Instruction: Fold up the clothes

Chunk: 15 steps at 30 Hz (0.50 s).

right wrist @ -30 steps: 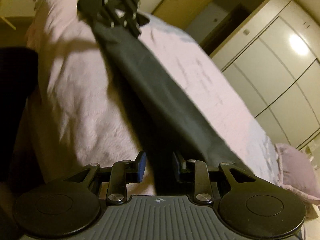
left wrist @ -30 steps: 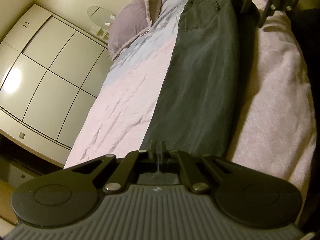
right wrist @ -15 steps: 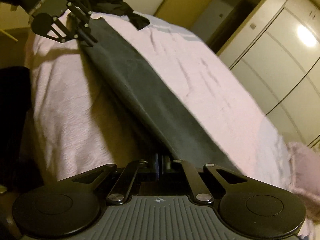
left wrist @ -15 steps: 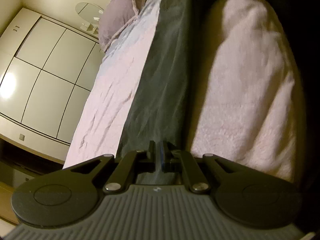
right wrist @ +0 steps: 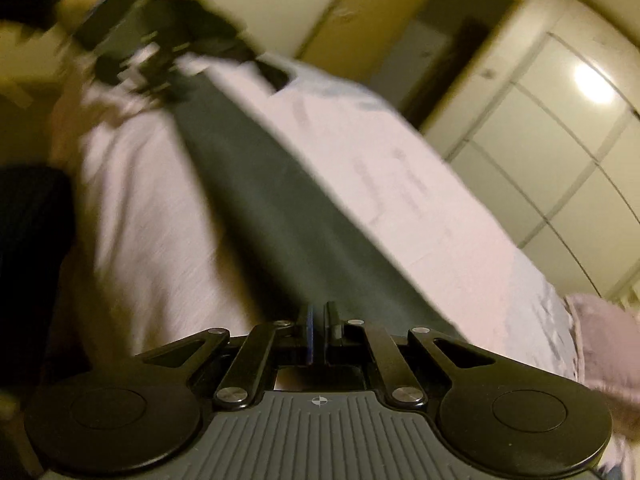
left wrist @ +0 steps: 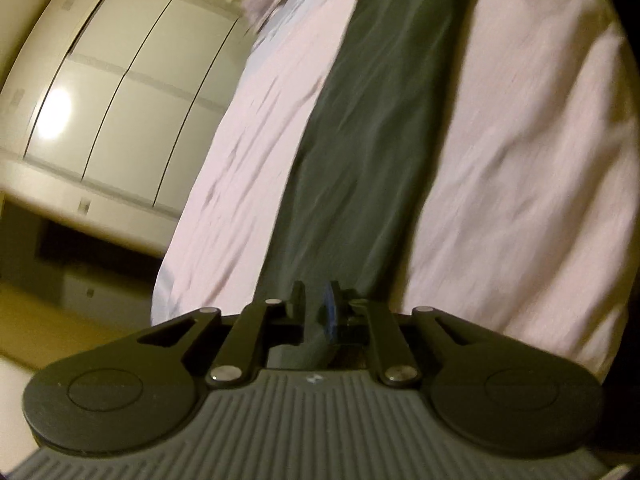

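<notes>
Dark trousers (left wrist: 360, 152) lying stretched in one long narrow band along the pink bed (left wrist: 520, 152), folded lengthwise, pillow (right wrist: 604, 344) end to foot end. Right gripper (right wrist: 319, 334) now clamped on the trousers' pillow end, jaws together where a second ago stood apart. Left gripper (left wrist: 316, 312) at the far end from the pillow, a moment ago shut on the cloth, now opening; fabric between the jaws, pads no longer pressing. Seen from the right wrist as a blur over that end. Means, probably: lengthwise fold laid and one end being released; cross fold toward the pillow end or back not yet made.
</notes>
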Available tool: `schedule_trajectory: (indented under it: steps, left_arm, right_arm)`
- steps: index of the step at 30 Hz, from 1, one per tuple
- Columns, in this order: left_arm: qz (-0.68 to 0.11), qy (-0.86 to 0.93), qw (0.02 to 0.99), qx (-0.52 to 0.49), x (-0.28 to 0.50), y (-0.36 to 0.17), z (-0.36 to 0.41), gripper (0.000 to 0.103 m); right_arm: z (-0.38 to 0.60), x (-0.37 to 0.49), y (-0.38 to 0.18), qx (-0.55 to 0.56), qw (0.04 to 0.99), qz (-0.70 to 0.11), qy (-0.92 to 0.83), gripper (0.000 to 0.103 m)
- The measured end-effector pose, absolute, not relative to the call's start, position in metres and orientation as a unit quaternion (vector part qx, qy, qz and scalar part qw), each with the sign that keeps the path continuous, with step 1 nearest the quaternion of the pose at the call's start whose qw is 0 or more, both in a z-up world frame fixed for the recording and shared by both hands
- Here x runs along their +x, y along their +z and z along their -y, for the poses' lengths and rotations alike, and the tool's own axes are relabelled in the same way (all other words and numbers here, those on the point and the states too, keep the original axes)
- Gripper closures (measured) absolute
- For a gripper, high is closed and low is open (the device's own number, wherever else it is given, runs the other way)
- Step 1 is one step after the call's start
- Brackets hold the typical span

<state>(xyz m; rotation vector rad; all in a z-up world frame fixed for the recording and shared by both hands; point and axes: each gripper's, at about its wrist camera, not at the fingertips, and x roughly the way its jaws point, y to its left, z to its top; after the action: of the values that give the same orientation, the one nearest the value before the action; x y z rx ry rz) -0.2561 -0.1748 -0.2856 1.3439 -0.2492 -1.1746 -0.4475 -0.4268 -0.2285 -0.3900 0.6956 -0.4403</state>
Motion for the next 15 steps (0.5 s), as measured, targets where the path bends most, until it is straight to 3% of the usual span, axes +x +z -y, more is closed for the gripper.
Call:
schedule_trajectory:
  steps: [6, 10, 12, 13, 14, 15]
  left_arm:
    - [0.032, -0.475, 0.669, 0.571, -0.202, -0.289, 0.16, 0.086]
    - [0.018, -0.459, 0.694, 0.555, -0.185, -0.282, 0.14, 0.083]
    - [0.013, -0.464, 0.696, 0.549, -0.183, -0.28, 0.137, 0.078]
    - [0.012, -0.466, 0.694, 0.548, -0.183, -0.279, 0.137, 0.077]
    - [0.012, -0.468, 0.693, 0.548, -0.183, -0.279, 0.136, 0.077]
    - [0.01, -0.47, 0.691, 0.549, -0.183, -0.279, 0.136, 0.077]
  right_arm:
    - [0.461, -0.417, -0.273, -0.099, 0.878, -0.42, -0.209, 0.1]
    - [0.437, -0.405, -0.256, -0.154, 0.879, -0.399, -0.209, 0.099]
    - [0.425, -0.391, -0.244, -0.172, 0.888, -0.377, -0.202, 0.094]
    - [0.418, -0.38, -0.24, -0.175, 0.894, -0.366, -0.19, 0.077]
    - [0.411, -0.368, -0.237, -0.177, 0.901, -0.355, -0.177, 0.051]
    - [0.404, -0.356, -0.233, -0.179, 0.907, -0.344, -0.164, 0.043]
